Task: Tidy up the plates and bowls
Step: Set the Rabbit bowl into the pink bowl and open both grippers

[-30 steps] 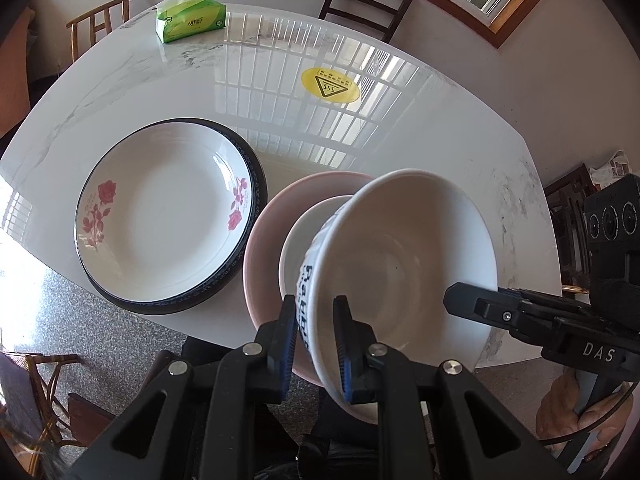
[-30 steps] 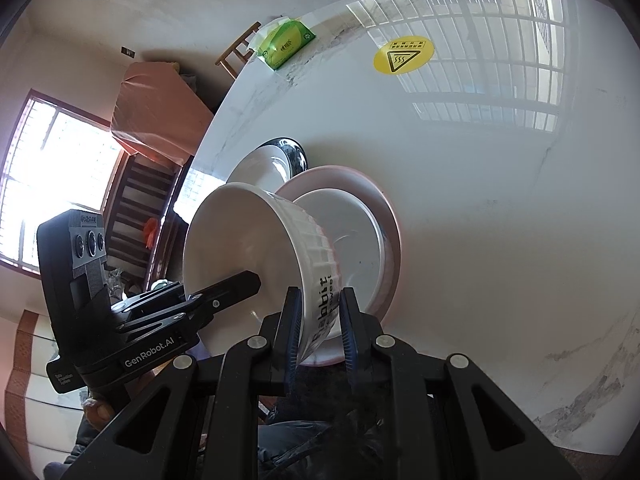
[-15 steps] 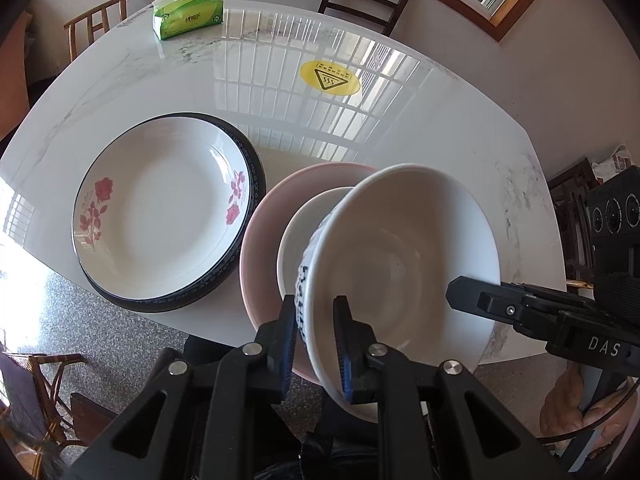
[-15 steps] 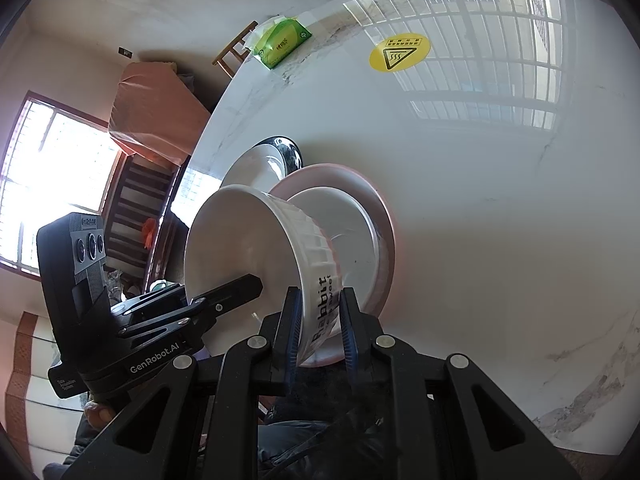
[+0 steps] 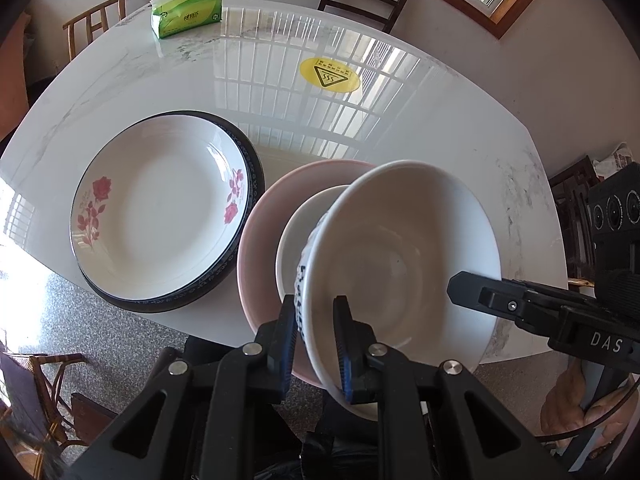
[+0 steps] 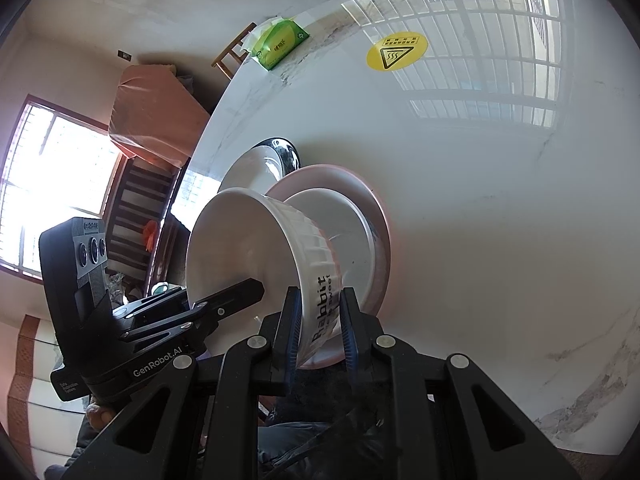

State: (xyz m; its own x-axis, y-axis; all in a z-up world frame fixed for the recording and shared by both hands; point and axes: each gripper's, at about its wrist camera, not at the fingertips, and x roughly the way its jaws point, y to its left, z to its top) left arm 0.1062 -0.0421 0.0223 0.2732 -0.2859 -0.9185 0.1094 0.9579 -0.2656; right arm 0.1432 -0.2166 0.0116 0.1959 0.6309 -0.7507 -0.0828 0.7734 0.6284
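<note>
**Two grippers, one bowl, over a marble table**

We hold a white bowl tilted above the table's near edge, each gripper pinching its rim from an opposite side. Our left gripper has its blue-padded fingers clamped on the wall that bears black lettering; our right gripper bites the rim at the word "Rabbit", one finger inside the bowl and one outside. The bowl hangs over a smaller white dish that sits in a pink plate. Just beside the pink plate, to its left in the left wrist view, a white plate with red roses rests in a dark-rimmed plate.

The table is glossy white marble with grey veins, and it mirrors a barred window. A round yellow warning sticker lies towards its middle, and a green tissue pack sits at its far edge. Wooden chairs stand around it before pale walls and a wood-framed window. The floor is speckled grey stone.
</note>
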